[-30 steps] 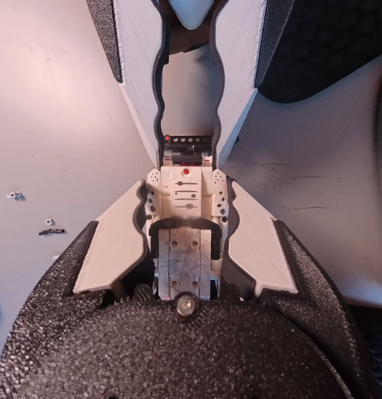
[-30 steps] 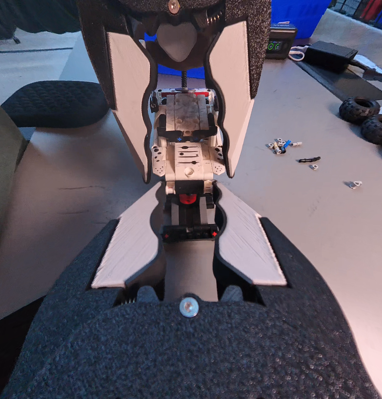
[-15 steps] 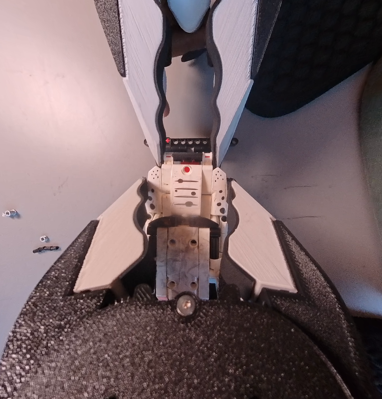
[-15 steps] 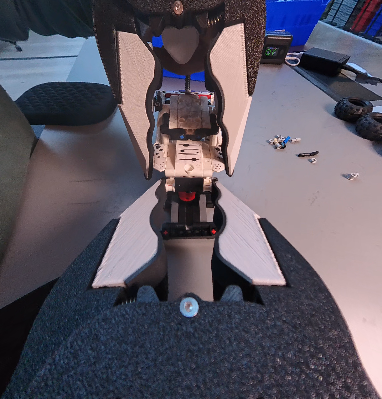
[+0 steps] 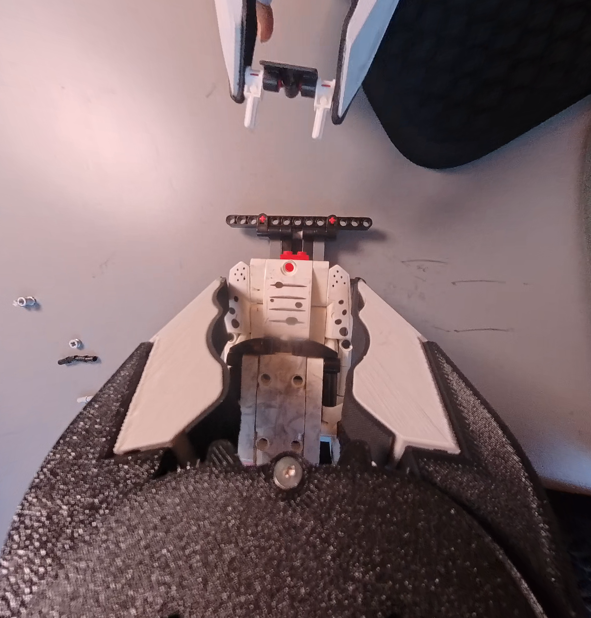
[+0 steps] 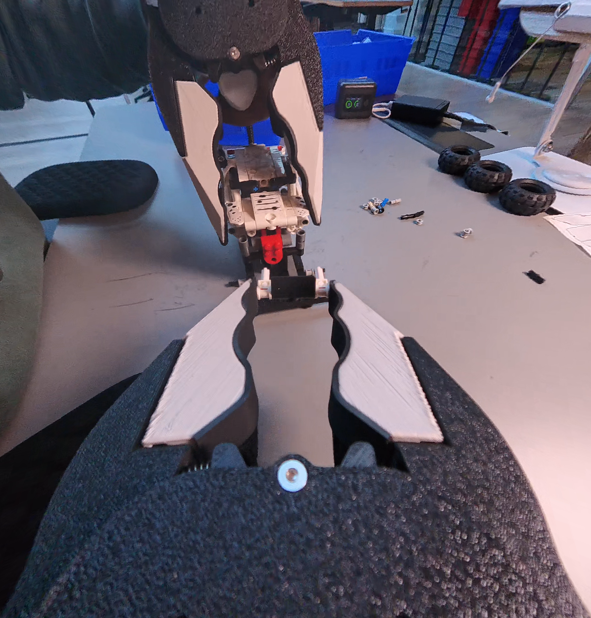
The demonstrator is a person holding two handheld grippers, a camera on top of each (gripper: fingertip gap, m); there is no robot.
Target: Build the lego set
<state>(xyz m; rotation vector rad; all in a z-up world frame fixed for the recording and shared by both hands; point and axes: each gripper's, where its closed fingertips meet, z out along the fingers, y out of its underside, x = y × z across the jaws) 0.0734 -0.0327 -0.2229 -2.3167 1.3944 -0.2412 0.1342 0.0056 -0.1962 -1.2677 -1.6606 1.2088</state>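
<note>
Left gripper (image 5: 289,334) clamps the car (image 5: 289,301); right gripper (image 6: 292,289) grips a black block (image 6: 292,288) (white pins outward). Next: align with the beam (image 5: 299,221), press on.

Counts on the grey table

Two grippers; one white lego car body (image 5: 289,302); one small black-and-white lego sub-assembly (image 6: 291,287); three knobby black tyres (image 6: 488,175); one blue bin (image 6: 364,63); loose small lego pieces (image 6: 379,205), perhaps ten, too tiny to count surely.
</note>
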